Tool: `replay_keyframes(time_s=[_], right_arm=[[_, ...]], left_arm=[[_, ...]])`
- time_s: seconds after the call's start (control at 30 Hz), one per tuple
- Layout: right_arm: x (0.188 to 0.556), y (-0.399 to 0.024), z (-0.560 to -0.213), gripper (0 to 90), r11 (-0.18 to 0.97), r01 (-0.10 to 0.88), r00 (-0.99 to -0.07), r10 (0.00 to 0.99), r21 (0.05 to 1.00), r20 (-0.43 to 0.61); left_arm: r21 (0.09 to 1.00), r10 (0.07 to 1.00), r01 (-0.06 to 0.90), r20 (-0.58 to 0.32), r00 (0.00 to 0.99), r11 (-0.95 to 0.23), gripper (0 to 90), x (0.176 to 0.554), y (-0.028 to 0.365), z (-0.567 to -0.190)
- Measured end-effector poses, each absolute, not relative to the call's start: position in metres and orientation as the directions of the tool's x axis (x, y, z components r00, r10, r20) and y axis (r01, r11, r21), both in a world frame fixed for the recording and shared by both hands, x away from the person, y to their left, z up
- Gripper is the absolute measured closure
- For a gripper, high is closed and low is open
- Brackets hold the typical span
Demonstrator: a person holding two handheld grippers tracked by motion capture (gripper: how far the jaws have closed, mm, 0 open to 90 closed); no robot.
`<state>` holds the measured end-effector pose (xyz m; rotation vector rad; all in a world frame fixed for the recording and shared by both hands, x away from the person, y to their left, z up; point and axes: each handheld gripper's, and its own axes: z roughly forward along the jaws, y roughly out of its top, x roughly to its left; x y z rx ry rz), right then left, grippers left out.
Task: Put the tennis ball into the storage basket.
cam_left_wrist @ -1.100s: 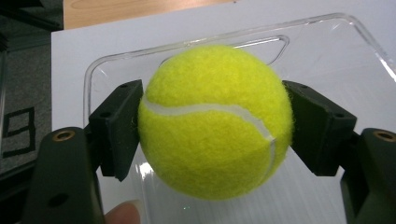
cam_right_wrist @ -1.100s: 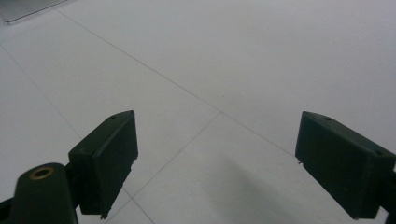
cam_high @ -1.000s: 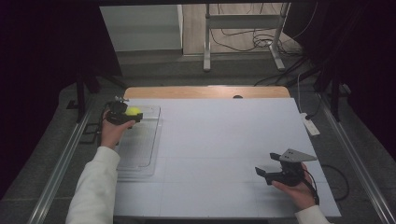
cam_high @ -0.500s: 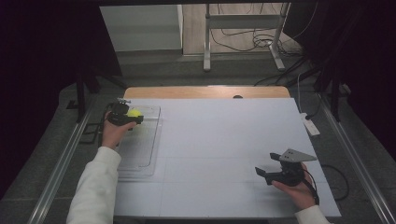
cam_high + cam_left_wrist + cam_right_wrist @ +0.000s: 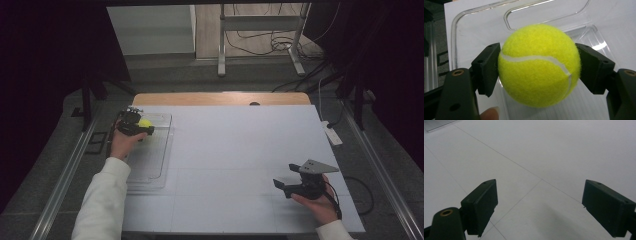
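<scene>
Yellow tennis ball clamped in left tool over clear tray; right tool apart

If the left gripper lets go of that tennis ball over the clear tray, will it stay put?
Probably not: the tennis ball is round and would likely roll across the smooth clear tray. Its fuzzy felt probably keeps it from slipping between the fingers; it seems light.

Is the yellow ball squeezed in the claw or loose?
Squeezed: both pads of the left gripper press the tennis ball above the clear tray.
</scene>
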<state>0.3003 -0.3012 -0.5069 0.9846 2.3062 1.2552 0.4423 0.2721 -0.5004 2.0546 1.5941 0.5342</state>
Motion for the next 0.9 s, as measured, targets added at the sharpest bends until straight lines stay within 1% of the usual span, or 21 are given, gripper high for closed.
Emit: replay_keyframes(time_s=[0.2, 0.4, 0.7, 0.9], right_arm=[[0.3003, -0.3009, -0.5070, 13.8, 0.374, 0.413, -0.706, 0.708, 0.830, 0.033], [0.3003, -0.3009, -0.5072, 13.7, 0.374, 0.414, -0.706, 0.708, 0.830, 0.033], [0.3006, -0.3009, -0.5075, 13.8, 0.376, 0.415, -0.708, 0.705, 0.828, 0.034], [0.3006, -0.3011, -0.5076, 13.8, 0.373, 0.416, -0.707, 0.706, 0.829, 0.037]], left_arm=[[0.556, 0.962, 0.791, 0.067, 0.264, -0.255, 26.3, 0.4441, 0.2672, -0.5043], [0.529, 0.960, 0.803, 0.094, 0.265, -0.274, 26.2, 0.4459, 0.2641, -0.5067], [0.533, 0.960, 0.802, 0.086, 0.265, -0.269, 25.6, 0.4467, 0.2635, -0.5075], [0.544, 0.958, 0.793, 0.084, 0.274, -0.274, 20.7, 0.4458, 0.2619, -0.5056]])
